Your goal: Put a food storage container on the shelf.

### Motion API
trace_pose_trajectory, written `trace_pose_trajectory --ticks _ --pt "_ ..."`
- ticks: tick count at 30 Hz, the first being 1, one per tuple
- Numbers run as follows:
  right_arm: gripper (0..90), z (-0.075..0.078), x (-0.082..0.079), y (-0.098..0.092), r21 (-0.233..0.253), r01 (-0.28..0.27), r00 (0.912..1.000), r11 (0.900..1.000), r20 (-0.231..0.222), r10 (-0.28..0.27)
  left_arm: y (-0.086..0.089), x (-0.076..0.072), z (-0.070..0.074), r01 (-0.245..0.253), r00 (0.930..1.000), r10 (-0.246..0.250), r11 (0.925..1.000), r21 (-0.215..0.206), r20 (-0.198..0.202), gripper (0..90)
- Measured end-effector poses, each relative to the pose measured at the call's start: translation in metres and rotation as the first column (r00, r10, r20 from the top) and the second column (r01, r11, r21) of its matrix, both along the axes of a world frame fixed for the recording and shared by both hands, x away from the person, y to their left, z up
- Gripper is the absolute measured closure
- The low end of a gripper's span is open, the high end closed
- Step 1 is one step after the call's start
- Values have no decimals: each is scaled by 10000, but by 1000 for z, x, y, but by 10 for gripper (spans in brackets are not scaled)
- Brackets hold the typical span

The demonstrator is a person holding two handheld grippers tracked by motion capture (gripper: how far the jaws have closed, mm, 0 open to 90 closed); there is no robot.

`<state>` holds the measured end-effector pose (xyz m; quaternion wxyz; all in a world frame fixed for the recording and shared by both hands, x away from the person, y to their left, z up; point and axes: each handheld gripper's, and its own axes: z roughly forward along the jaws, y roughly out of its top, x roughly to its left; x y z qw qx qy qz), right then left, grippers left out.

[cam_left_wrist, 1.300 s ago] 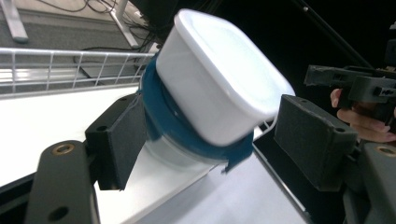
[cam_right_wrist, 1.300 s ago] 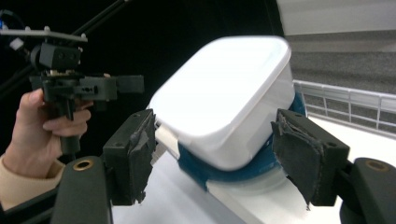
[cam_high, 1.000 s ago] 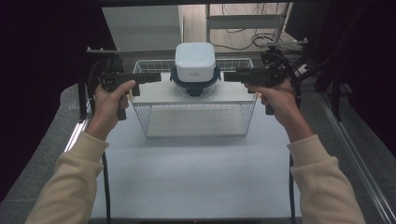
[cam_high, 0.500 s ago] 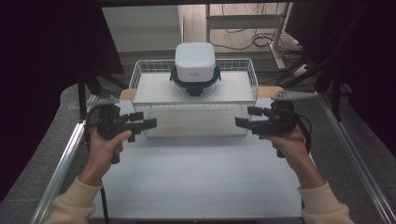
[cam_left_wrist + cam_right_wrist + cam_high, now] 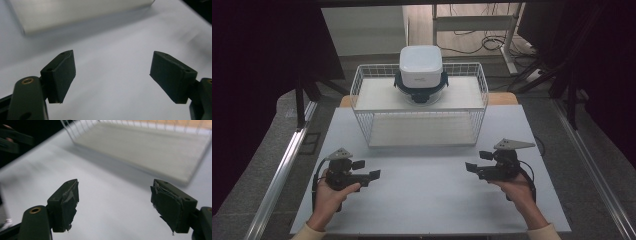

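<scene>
Both the left gripper (image 5: 373, 174) and right gripper (image 5: 471, 167) hover wide open, empty; approach the lidded container (image 5: 421, 75) level, squeezing evenly from opposite sides.

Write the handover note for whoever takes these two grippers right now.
Left gripper: open, empty, held low over the near left of the white table.
Right gripper: open, empty, held over the near right.
White lidded container: sits at the middle of the top shelf of the wire rack at the far side, upright, lid on.
Done: container is on the rack; nothing is in either gripper.
Left: nothing visibly pending; lower shelf holds nothing.
</scene>
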<state>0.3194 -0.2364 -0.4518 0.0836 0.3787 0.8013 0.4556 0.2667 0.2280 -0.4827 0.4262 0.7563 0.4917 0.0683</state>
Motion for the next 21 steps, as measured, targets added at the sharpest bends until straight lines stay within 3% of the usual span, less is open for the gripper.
trace_pose_trajectory --ticks 2,5,8,13,21 --pt "218 -11 1 0 -320 -23 9996 9995 -296 13 1 1 -7 -250 9997 250 9996 113 -11 193" --pt "214 -23 3 0 -660 -6 9992 9978 -387 -20 0 1 -11 -368 9993 366 9985 407 61 189" --pt "214 -27 2 -2 -875 212 9996 9959 -192 -230 -2 1 -11 -378 9992 371 9984 432 177 191" --pt "217 -25 -1 -5 -714 331 9994 9969 -23 -333 -5 2 -14 -384 9991 370 9960 810 189 184" --pt "213 -28 -2 -6 -560 211 9997 9982 -112 -217 -2 6 -14 -694 9974 678 9949 728 248 184"
